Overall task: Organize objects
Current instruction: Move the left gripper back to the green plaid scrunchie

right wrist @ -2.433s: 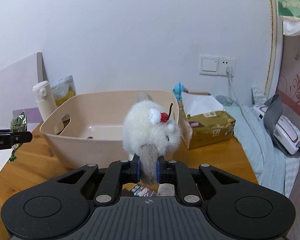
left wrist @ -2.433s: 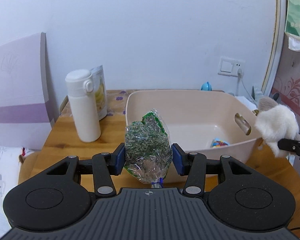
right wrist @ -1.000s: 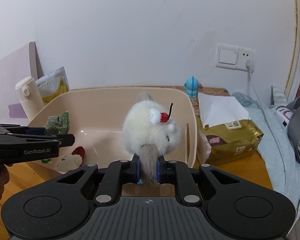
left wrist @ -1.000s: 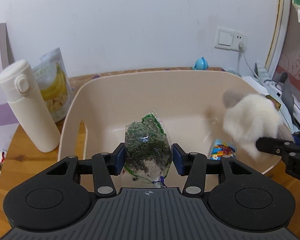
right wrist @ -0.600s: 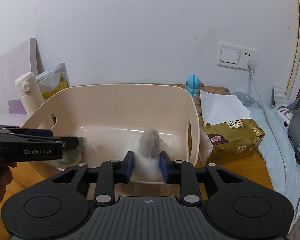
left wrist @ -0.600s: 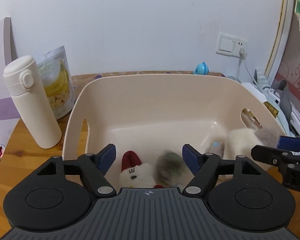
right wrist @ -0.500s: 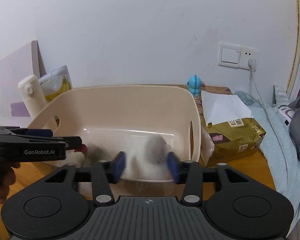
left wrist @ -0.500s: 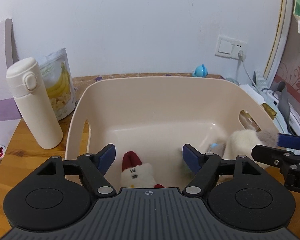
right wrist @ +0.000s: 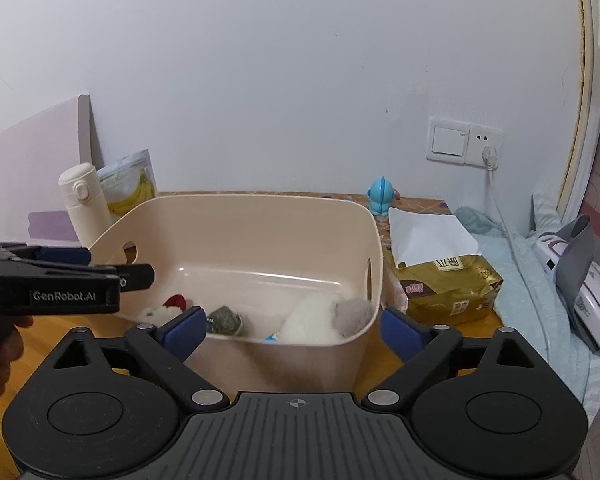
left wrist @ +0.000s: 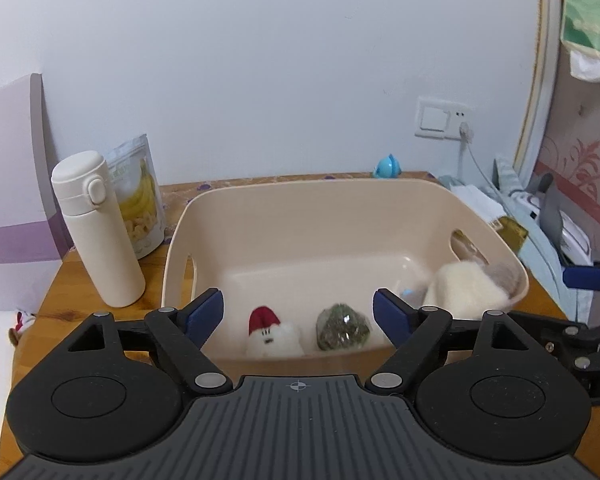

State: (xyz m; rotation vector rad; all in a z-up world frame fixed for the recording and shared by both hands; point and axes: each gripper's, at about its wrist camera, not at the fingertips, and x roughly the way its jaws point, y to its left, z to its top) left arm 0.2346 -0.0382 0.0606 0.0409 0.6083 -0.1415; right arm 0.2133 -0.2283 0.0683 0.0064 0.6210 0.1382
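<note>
Left wrist view: a wooden table (left wrist: 84,300) against a white wall carries the beige bin (left wrist: 260,208). The left gripper (left wrist: 298,312) is spread wide above the herb bag (left wrist: 342,326) inside.

Right wrist view: the right gripper (right wrist: 292,330) gapes empty; the white plush (right wrist: 316,320), somewhat blurred, lies in the bin's near right corner.

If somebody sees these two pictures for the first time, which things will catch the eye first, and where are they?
The big beige bin in the middle of the wooden table draws the eye first. Inside it lie a small white doll with a red hat, a clear bag of green leaves and a fluffy white plush toy near its right wall. Both grippers, left gripper and right gripper, hover open and empty at its near rim.
</note>
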